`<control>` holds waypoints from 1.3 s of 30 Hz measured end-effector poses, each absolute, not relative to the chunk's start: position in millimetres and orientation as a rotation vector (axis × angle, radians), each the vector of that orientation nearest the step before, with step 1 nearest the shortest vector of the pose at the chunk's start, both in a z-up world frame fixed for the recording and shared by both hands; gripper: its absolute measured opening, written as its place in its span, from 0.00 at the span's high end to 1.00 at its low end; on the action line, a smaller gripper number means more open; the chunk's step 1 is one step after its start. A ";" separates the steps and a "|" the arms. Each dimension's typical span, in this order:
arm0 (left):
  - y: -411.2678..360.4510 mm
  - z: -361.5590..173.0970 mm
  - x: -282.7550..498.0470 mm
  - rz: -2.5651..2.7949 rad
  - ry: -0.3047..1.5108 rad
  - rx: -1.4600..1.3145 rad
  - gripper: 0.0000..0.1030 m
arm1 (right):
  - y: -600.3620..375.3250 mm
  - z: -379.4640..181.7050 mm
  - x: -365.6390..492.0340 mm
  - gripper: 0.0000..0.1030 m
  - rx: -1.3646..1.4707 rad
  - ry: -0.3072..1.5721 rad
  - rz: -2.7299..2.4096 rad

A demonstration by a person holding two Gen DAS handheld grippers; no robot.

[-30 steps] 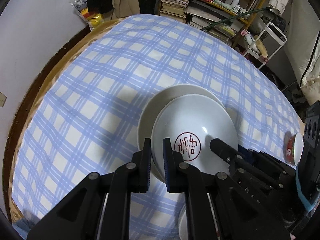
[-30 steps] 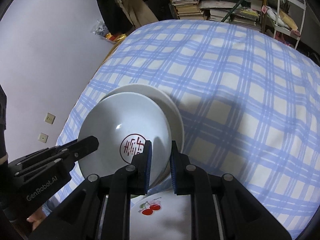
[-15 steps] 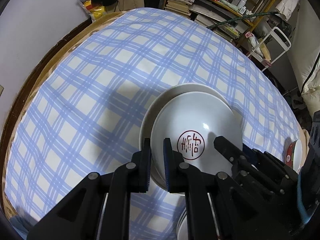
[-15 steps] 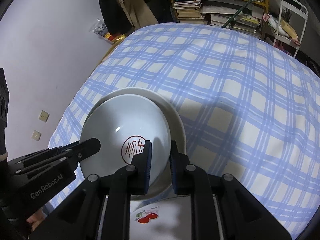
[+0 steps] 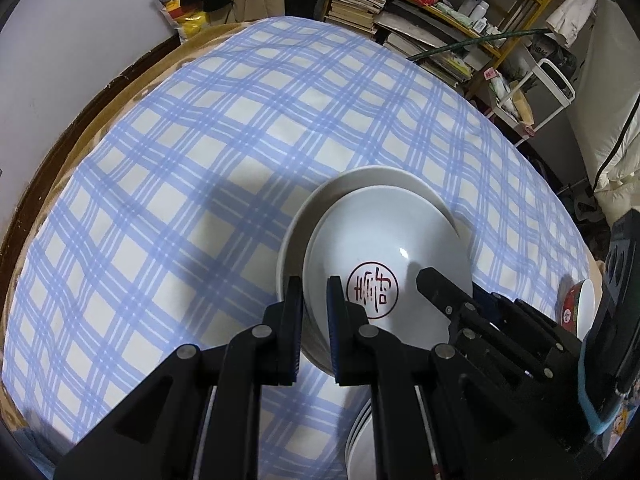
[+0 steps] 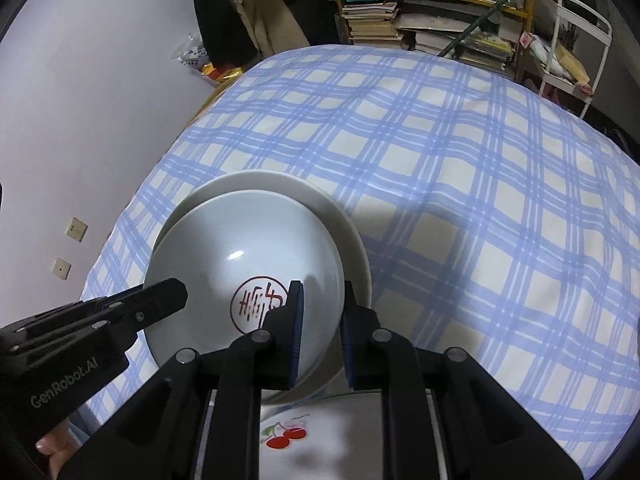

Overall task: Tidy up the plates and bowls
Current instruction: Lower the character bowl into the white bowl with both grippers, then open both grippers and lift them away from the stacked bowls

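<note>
- Your left gripper pinches the near left rim of the white bowl, the one with the red seal mark inside; one finger sits inside the wall, the other outside.
- Your right gripper clamps the same bowl on its opposite rim, again one finger on each side of the wall.
- The bowl sits over a wider white plate, just ahead of both grippers, on the blue checked tablecloth.
- Directly below your right gripper lies a plate with a cherry print.
</note>
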State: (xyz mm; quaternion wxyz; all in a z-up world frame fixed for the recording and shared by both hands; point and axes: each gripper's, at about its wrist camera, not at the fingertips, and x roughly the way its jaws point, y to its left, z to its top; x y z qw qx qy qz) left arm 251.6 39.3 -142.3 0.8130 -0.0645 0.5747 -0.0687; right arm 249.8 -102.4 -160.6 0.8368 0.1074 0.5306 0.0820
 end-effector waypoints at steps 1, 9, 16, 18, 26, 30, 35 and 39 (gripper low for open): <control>37.9 -141.4 250.6 -0.138 1.217 -0.125 0.90 | -102.8 -160.8 250.2 0.82 0.227 1.125 0.180; 31.8 -145.9 250.9 -0.093 1.204 -0.071 0.90 | -110.2 -159.5 254.2 0.82 0.259 1.165 0.211; 31.5 -139.3 247.8 -0.076 1.158 -0.053 0.90 | -115.0 -160.8 253.8 0.82 0.305 1.182 0.241; 36.6 -140.0 249.1 -0.082 1.165 -0.088 0.90 | -113.3 -161.2 253.9 0.82 0.290 1.184 0.240; 38.1 -134.0 240.4 -0.076 1.151 -0.075 0.89 | -116.0 -159.3 250.7 0.82 0.313 1.187 0.273; 34.1 -122.4 234.7 -0.033 1.084 -0.008 0.86 | -121.6 -157.4 248.6 0.82 0.337 1.153 0.282; 44.3 -124.7 233.3 -0.004 1.094 -0.046 0.86 | -126.4 -148.4 245.0 0.81 0.356 1.140 0.285; 55.0 -118.4 230.5 0.040 1.057 -0.082 0.85 | -128.4 -137.2 241.6 0.57 0.329 1.108 0.313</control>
